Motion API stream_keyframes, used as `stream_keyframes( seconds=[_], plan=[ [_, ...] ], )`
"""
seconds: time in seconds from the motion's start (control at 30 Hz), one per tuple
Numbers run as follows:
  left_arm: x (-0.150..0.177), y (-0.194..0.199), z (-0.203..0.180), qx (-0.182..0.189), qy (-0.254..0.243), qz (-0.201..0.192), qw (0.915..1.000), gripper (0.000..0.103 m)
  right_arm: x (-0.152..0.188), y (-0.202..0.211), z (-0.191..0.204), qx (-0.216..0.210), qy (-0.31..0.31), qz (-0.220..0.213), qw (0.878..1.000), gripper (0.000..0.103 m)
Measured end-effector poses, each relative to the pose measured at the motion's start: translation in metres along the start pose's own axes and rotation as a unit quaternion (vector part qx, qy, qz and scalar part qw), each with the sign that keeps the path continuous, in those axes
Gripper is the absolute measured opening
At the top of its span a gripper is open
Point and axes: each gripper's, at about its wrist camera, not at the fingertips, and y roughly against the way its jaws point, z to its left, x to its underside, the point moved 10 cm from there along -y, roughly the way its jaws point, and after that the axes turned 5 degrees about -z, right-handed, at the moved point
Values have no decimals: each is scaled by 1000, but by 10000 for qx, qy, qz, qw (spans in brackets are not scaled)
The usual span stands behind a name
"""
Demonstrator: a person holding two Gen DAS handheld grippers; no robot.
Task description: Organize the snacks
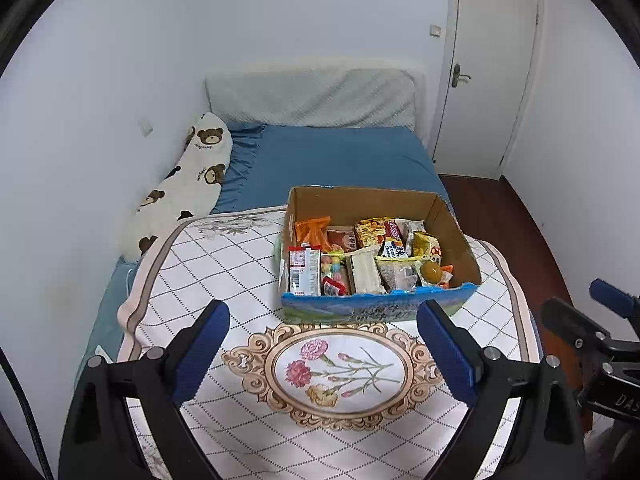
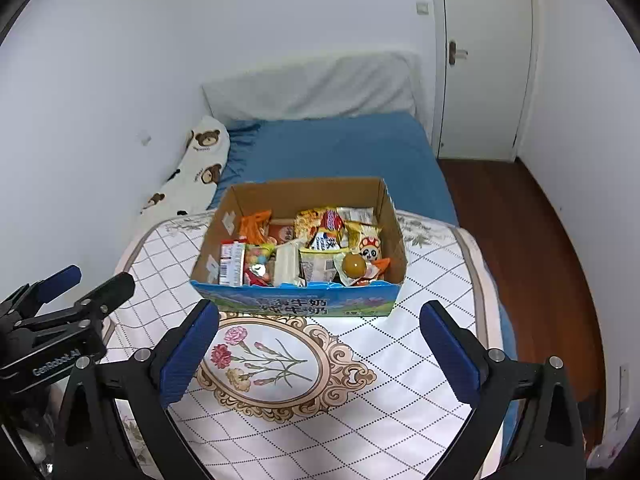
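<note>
An open cardboard box (image 1: 456, 236) (image 2: 382, 204) with a blue printed front stands on a white flowered blanket on the bed. It holds several snack packets: an orange packet (image 1: 312, 230) (image 2: 256, 224), a red and white packet (image 1: 304, 270) (image 2: 232, 262), a yellow mushroom packet (image 1: 428, 246) (image 2: 366, 240) and a round golden jelly cup (image 1: 430, 271) (image 2: 354, 265). My left gripper (image 1: 324, 320) is open and empty, short of the box's front. My right gripper (image 2: 320, 320) is open and empty, also short of the box's front. Each gripper shows at the edge of the other's view.
The flowered blanket (image 1: 240, 264) (image 2: 420, 320) lies on a blue-sheeted bed (image 1: 340, 156) (image 2: 340, 144). A bear-print pillow (image 1: 192, 176) (image 2: 196, 172) lies along the left wall. A padded headboard, a white door (image 1: 488, 80) and a wooden floor (image 2: 532, 240) are behind and to the right.
</note>
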Motion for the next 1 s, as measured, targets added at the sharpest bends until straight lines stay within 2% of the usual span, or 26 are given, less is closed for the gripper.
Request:
stream_keyframes(
  seconds=[0.23,0.43,0.47,0.53,1.0],
  plan=[
    [8,30,2,14,-70,-103,9999,96,5,52,13,148,183,-373,9990,103],
    [8,33,0,14,-75,-209,9998,96,11,66,15,153,139,-408,9990,103],
    [7,31,0,27,-62,-218,9997,96,10,65,14,168,133,-409,9989,103],
    [6,27,-1,53,-42,-228,9997,103,9,61,10,266,146,-427,9986,103],
    [-10,-31,-7,-141,-99,-176,9997,103,-10,-6,-20,640,-1,-359,9973,103]
  ],
)
